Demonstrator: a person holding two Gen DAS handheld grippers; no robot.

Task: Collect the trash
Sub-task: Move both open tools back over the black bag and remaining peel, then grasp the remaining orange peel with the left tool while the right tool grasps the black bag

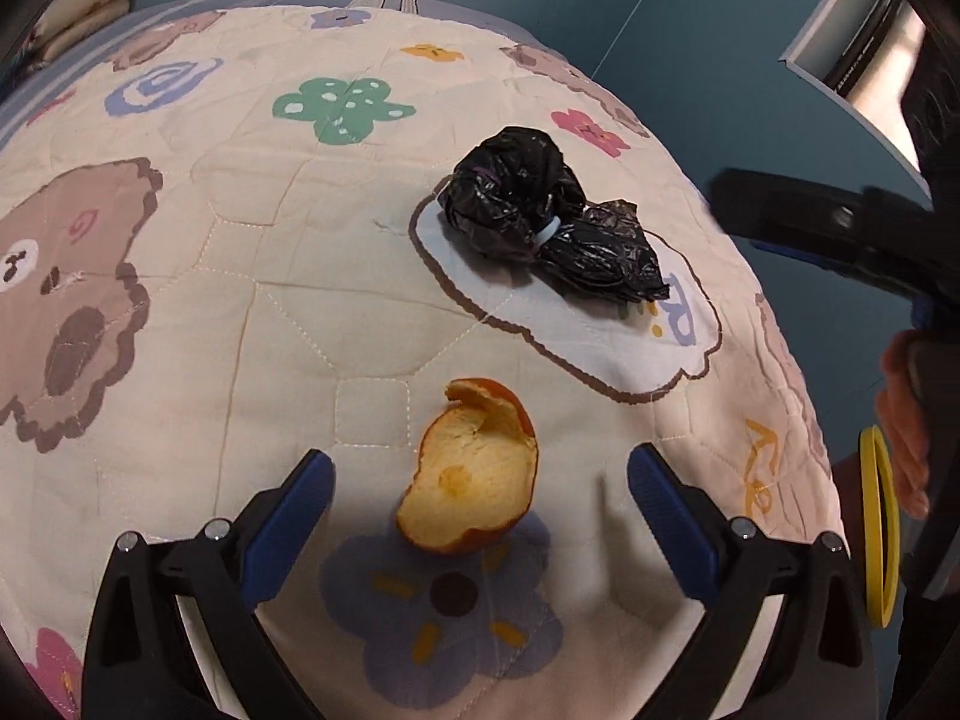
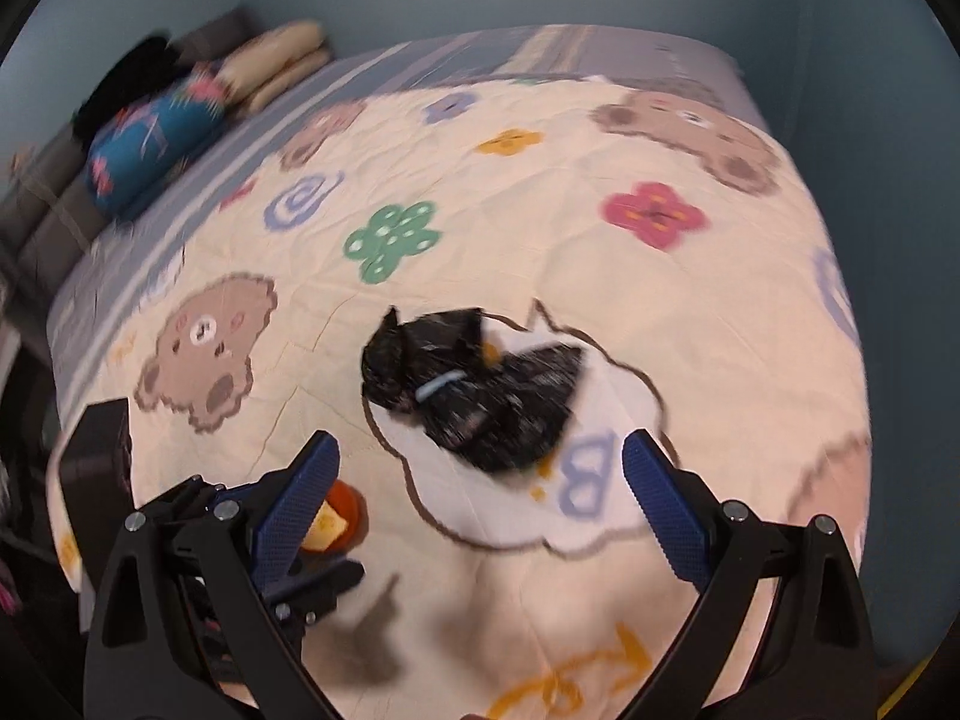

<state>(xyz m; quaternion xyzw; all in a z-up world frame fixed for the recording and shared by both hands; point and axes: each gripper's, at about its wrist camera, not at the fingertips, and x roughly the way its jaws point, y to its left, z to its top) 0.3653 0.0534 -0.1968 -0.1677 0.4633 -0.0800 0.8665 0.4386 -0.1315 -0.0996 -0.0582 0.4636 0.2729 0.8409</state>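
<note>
An orange peel [image 1: 474, 474] lies on the cartoon-print quilt [image 1: 240, 300], between the open fingers of my left gripper [image 1: 480, 480], which is empty. A black plastic trash bag [image 1: 540, 222] tied with a pale band lies farther back on a white cloud patch. In the right wrist view the same bag [image 2: 480, 390] lies just ahead of my right gripper [image 2: 480, 468], which is open and empty. The peel [image 2: 336, 516] shows partly behind the right gripper's left finger, with the left gripper around it.
The quilt covers a bed with pillows [image 2: 276, 60] and a blue patterned cushion [image 2: 150, 138] at its head. A yellow ring [image 1: 879, 528] hangs by the bed's right edge near the person's hand. Blue walls surround the bed.
</note>
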